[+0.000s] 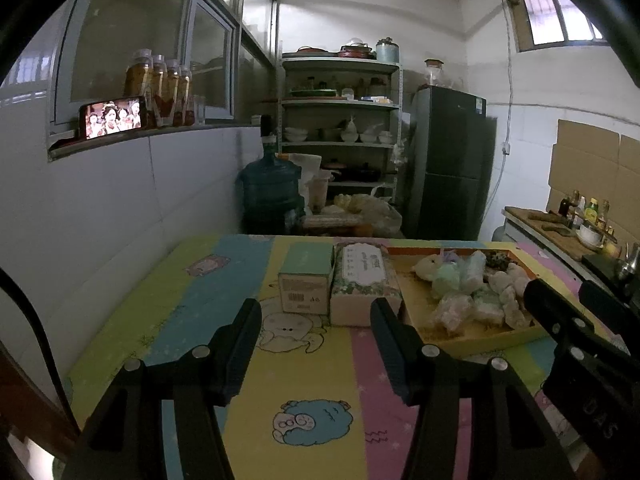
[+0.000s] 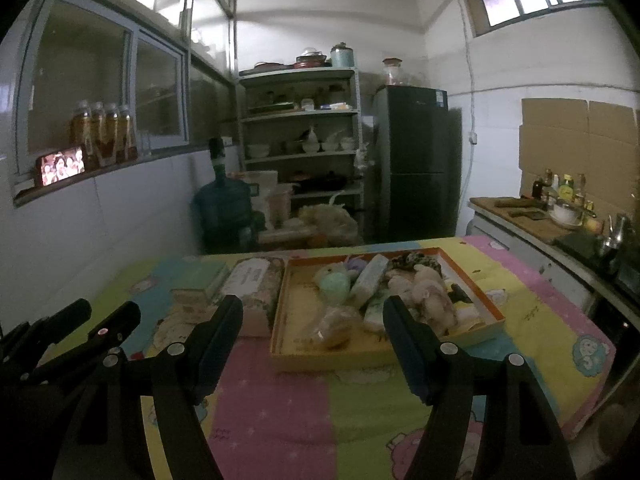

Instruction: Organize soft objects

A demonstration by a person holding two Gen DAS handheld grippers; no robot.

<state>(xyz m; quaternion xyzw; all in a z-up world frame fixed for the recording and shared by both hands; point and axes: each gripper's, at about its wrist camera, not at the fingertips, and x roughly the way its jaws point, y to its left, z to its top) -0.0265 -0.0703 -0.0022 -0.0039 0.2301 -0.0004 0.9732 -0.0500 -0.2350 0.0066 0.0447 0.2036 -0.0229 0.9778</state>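
I am holding my left claw released and empty above the cartoon-printed table, its jaws standing apart with nothing between them. My right claw is also released and empty, its jaws spread wider, and it is pointing at the orange-rimmed tray where the soft toys are lying in a loose heap. Just left of the tray, the flowered box and the mint-green box are standing side by side, touching.

As I judge it, the heap is the main risk. The plush pieces are overlapping, so my claw may be closing on two at once, or dragging a neighbour over the low rim. A soft body is also compressing and slipping if I pinch only its fluff. The tray looks light and may be sliding when I push into it. My two claws are working close together, so they may be knocking each other, or tipping the boxes.

As for writing, the flowered box is carrying a pale label and the mint-green box a barcode panel, but both are too blurred to read. My right claw's housing is showing letters in the left view, which I cannot make out reliably.
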